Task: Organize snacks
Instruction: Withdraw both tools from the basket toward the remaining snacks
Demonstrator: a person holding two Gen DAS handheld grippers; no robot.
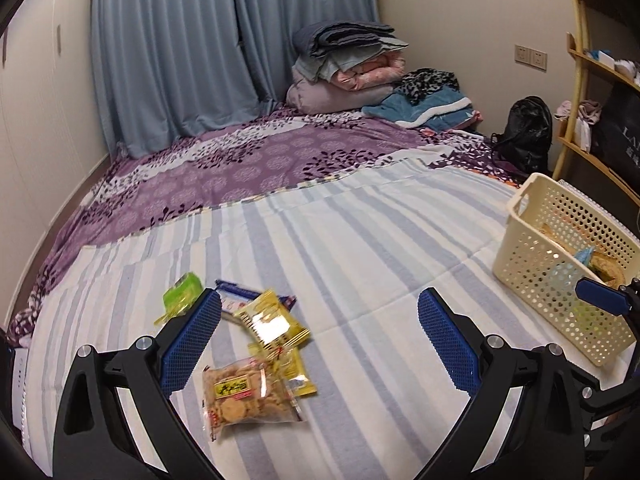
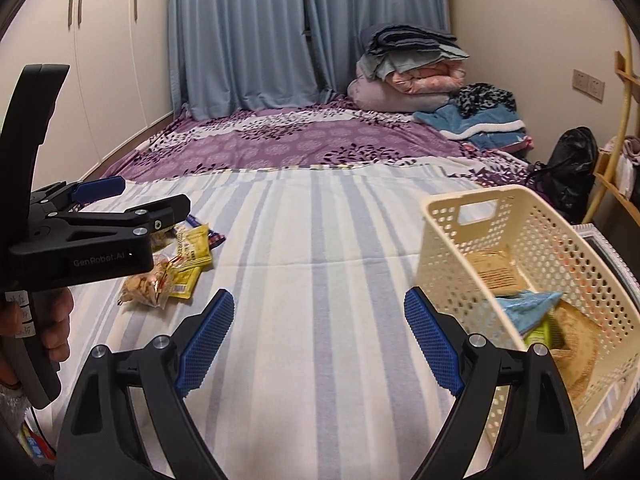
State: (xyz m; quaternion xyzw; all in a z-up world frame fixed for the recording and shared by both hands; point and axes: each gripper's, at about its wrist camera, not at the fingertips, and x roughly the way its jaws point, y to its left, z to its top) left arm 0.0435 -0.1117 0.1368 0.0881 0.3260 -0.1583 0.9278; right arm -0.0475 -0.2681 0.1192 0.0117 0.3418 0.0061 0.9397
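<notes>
On my left wrist camera the left gripper [image 1: 320, 336] hangs with its jaws spread wide and nothing between the pads, angled down at a loose heap of snacks on the striped sheet [image 1: 360, 248]: a clear cracker bag [image 1: 246, 398] nearest me, a yellow packet [image 1: 272, 322] lying over a second yellow one, a green packet [image 1: 182, 296] partly hidden behind my left finger, and a blue-and-white wrapper [image 1: 236, 290] at the back. The cream basket [image 1: 532, 268] sits well apart to the right, already holding a few packets. From here I judge the worry is the overlap: closing on the top yellow packet could drag its neighbour along, and the slick film may slip from the pads. On my right wrist camera the right gripper [image 2: 318, 340] is likewise released and empty, over bare sheet just beside the basket, with its right finger in front of the basket's near wall; swinging it carelessly could knock that light basket toward the edge of the bed. This view shows what the left one cannot: the basket's inside, with a blue bag [image 2: 524, 308], a green packet and tan ones, plus the hand [image 2: 52, 328] gripping the left tool's handle. It hides the green packet in the heap, which only the left camera shows.
</notes>
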